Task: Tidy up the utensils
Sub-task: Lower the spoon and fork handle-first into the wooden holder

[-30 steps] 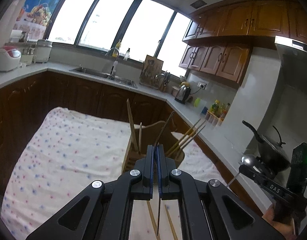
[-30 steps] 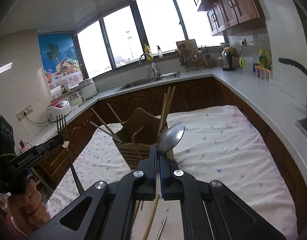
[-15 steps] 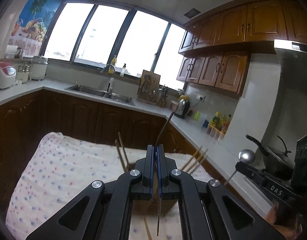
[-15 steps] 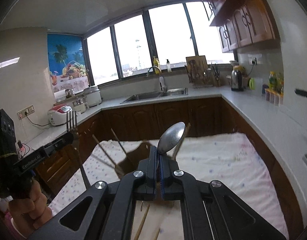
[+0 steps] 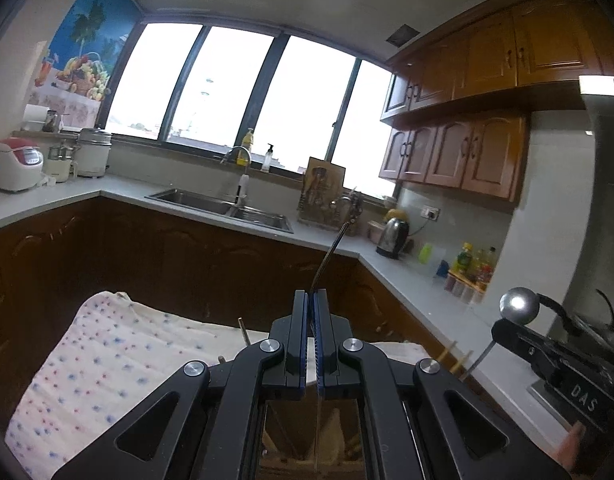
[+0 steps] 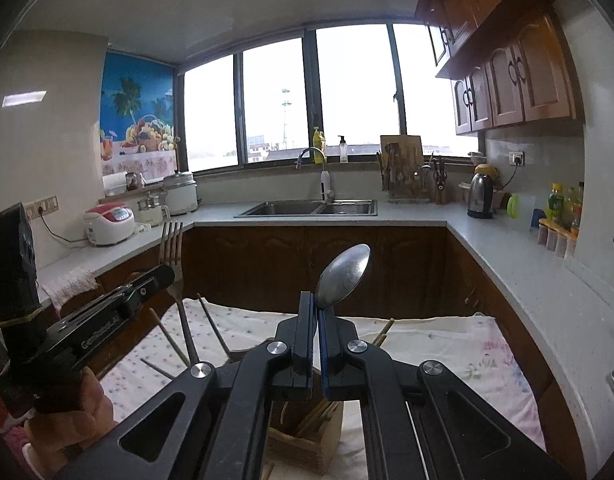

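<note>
Utensils: I carry a fork [image 6: 171, 248] in my left hand-held gripper [image 5: 311, 312] and a spoon [image 6: 344, 274] in my right hand-held gripper [image 6: 315, 316], both lifted above the wooden holder [image 6: 307, 436].
Left grip: jaws pinched narrow on the fork's thin metal stem, tines up, so the handle end can drop first.
Right grip: jaws clamped tight at the spoon's neck, its oval bowl standing upright above the fingertips.
Holder: a square-sided wooden box on the cloth-covered surface [image 6: 447, 344], directly below both tools; wooden chopsticks [image 6: 211, 326] fan out of it at slants.
Materials: fork and spoon are smooth, dull-shining steel; the chopsticks are slim matte wood; the cloth is soft, white, dotted with small flowers.
Judgement: holding each piece near its head seems meant to let the handles slide down into the holder.
</note>
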The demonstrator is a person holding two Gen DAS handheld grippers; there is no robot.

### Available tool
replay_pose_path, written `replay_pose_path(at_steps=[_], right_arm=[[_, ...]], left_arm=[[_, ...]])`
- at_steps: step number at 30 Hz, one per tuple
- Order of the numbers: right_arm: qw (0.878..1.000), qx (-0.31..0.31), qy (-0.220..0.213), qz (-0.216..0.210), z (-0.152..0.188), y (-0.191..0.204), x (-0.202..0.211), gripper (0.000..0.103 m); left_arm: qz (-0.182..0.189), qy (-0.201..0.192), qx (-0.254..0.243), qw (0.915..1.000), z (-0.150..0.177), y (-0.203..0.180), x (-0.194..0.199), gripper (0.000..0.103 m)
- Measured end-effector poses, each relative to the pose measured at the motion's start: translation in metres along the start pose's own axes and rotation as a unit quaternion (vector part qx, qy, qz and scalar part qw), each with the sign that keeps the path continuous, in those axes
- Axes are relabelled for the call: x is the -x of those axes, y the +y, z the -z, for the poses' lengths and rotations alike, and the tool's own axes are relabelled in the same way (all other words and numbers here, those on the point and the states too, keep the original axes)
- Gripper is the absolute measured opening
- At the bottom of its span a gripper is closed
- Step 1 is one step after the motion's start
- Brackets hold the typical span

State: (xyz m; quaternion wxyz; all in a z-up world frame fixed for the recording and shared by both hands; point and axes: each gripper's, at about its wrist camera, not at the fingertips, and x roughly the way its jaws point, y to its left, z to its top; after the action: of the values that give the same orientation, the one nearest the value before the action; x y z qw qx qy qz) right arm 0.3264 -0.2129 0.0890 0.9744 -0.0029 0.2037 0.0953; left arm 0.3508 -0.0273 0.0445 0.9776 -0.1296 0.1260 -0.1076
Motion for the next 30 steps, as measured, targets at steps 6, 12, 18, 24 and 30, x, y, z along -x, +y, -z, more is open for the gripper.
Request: replay_pose_path(at_steps=[6, 12, 18, 24, 30], right_arm=[[1.0, 0.005, 0.014, 0.0, 0.017, 0.003, -0.021, 0.002], [1.0, 0.005, 0.025, -0.001, 0.029, 0.0, -0.036, 0.002], [0.999, 0.001, 0.039, -0.009, 0.041, 0.0, -0.039, 0.002], [0.998, 0.004, 0.065, -0.024, 0.056, 0.004, -0.047, 0.002], [0.995, -0.009, 0.094, -0.032, 0.072, 0.001, -0.055, 0.002]], left_arm=[[-0.014, 0.0, -0.005, 0.9999, 0.021, -0.006, -0.022, 0.001], [-0.018, 0.001, -0.006, 0.9998, 0.038, -0.007, -0.037, 0.001], [-0.021, 0.012, -0.023, 0.9994, 0.049, -0.008, -0.039, 0.001], [-0.012, 0.028, -0.03, 0.9991, 0.06, -0.01, -0.029, 0.001], [-0.007, 0.047, -0.031, 0.9984, 0.063, -0.006, -0.023, 0.002]])
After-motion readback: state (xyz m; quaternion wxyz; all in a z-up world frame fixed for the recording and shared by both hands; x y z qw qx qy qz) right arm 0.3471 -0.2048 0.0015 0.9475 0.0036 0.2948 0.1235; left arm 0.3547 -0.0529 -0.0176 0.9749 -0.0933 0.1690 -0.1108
